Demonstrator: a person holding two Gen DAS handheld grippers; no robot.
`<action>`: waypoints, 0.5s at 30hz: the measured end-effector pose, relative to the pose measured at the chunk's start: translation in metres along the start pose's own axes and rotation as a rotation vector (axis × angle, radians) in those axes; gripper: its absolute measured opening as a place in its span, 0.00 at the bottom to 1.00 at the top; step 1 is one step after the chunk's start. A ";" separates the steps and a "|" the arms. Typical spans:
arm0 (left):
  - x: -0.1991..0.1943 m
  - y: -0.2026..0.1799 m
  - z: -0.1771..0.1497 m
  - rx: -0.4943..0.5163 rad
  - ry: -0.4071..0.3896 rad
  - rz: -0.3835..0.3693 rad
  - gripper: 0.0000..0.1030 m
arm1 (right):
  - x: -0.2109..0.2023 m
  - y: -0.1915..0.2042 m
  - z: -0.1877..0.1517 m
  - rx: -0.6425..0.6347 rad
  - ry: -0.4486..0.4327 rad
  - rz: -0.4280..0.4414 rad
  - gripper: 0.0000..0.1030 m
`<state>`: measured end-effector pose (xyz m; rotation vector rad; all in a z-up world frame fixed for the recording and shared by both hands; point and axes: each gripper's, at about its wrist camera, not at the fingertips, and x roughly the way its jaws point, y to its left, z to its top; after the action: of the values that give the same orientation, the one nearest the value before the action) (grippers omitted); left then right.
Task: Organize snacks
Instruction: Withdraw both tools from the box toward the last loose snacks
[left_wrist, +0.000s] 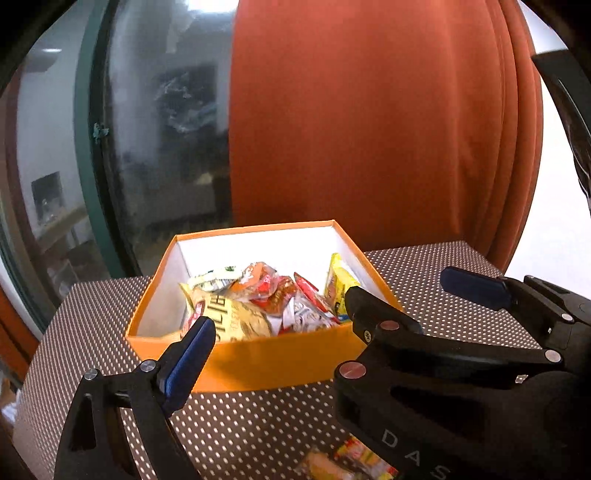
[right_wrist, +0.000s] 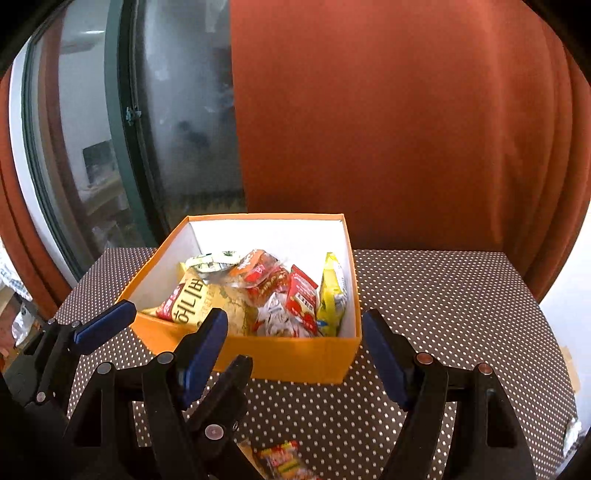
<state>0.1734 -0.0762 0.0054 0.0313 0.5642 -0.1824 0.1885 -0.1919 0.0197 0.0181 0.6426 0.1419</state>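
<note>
Right wrist: snack box (right_wrist: 288, 356) full

An orange box (left_wrist: 258, 360) of snack packets (left_wrist: 258, 302) sits on a polka-dot worktop (left_wrist: 258, 424), between two wide-spread gripper fingers (left_wrist: 188, 358).

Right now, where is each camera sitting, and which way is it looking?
Left wrist view: rides on the left gripper, looking forward over its open fingers at the orange box; the right gripper pokes in from the right.
Right wrist view: rides on the right gripper, facing the same orange box from slightly further right; the left gripper shows at the left.
Both share the box of snack packets, the dotted tablecloth, the orange curtain and one loose packet near the cameras.
</note>
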 end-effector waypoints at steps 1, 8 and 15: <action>-0.004 0.000 -0.004 -0.008 -0.009 -0.007 0.90 | -0.005 0.001 -0.004 -0.004 -0.006 -0.003 0.76; -0.018 0.002 -0.031 -0.053 0.016 -0.048 0.89 | -0.026 0.010 -0.033 -0.031 -0.028 -0.018 0.76; -0.024 -0.004 -0.057 -0.032 0.045 -0.009 0.88 | -0.026 0.009 -0.063 -0.010 -0.008 0.030 0.76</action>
<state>0.1227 -0.0712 -0.0302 0.0014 0.6119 -0.1818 0.1294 -0.1878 -0.0146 0.0187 0.6335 0.1744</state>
